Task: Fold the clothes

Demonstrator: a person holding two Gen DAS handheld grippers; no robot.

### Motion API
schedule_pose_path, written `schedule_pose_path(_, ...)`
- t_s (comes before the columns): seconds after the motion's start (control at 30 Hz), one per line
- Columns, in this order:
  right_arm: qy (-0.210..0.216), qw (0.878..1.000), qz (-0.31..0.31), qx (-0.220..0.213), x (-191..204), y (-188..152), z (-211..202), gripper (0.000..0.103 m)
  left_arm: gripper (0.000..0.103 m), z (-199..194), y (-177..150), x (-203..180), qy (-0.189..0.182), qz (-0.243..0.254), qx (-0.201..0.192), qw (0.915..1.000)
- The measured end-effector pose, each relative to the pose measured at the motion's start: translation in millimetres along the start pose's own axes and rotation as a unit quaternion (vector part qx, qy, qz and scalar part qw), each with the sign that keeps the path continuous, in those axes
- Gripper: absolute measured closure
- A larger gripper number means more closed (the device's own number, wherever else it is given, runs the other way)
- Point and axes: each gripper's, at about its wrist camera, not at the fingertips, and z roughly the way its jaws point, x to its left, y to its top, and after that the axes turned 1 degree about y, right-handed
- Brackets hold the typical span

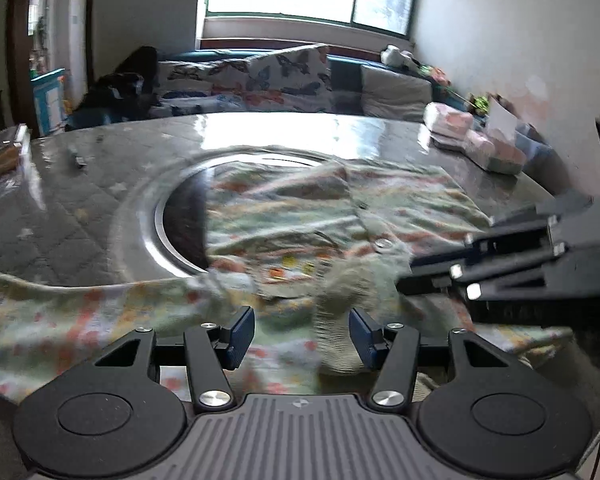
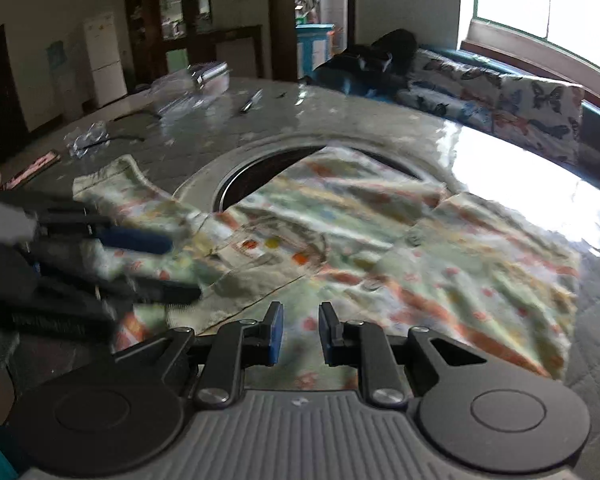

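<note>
The grey quilted-pattern tabletop (image 1: 80, 220) has a round steel-rimmed hole (image 2: 252, 172) at its centre. The crumpled floral cotton garment (image 2: 420, 248) is spread partly over this hole, so a slack part could be dragged in. The left gripper (image 1: 302, 334) is seen half-open with a ribbed cuff beside one pad, unpinched; the right gripper (image 2: 300, 334) is narrow and empty, so the cloth could be missed.

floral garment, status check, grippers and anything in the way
Left gripper open, grey cuff between pads. Right gripper narrow gap, empty. Floral garment spread unfolded, partly over table's round recess.
</note>
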Motion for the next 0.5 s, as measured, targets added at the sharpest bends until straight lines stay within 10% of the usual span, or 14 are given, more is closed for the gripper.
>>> schedule_pose_path(0.5,0.027,0.999,-0.044,0.01,34.5,-5.5,4.7,0.084,0.041,-29.7,-15.0,107.1,0.166,-0.109,-0.007,0.98)
